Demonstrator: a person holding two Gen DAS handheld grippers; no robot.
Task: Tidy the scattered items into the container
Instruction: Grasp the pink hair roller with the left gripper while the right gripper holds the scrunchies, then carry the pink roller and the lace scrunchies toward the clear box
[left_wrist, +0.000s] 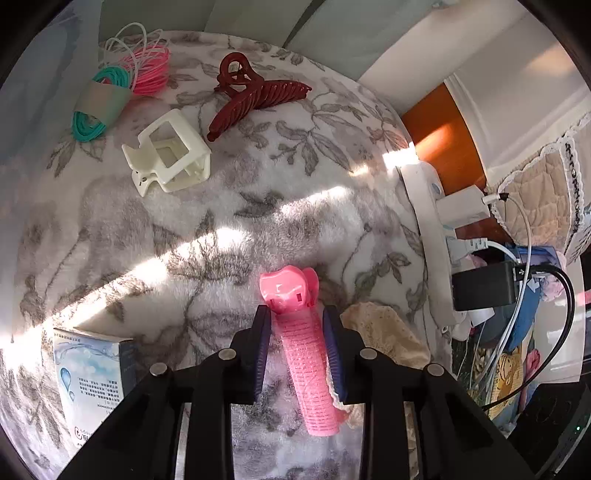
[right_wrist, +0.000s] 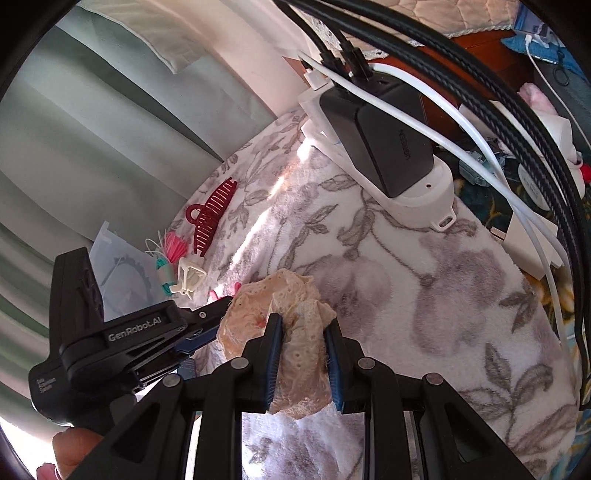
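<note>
Left tool (left_wrist: 297, 343) narrowed around pink roller (left_wrist: 304, 354), pad contact not discernible. Right tool (right_wrist: 303, 341) clamped on lace cloth (right_wrist: 295, 332), just right of roller. White clip (left_wrist: 168, 157), red clip (left_wrist: 255, 94), bands (left_wrist: 99, 103) scattered beyond roller on blanket (left_wrist: 295, 184).

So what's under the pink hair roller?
The pink hair roller lies on the floral fleece blanket, between the left gripper fingers. Its right edge overlaps the cream lace pouch. What lies directly beneath the roller stays hidden.
</note>
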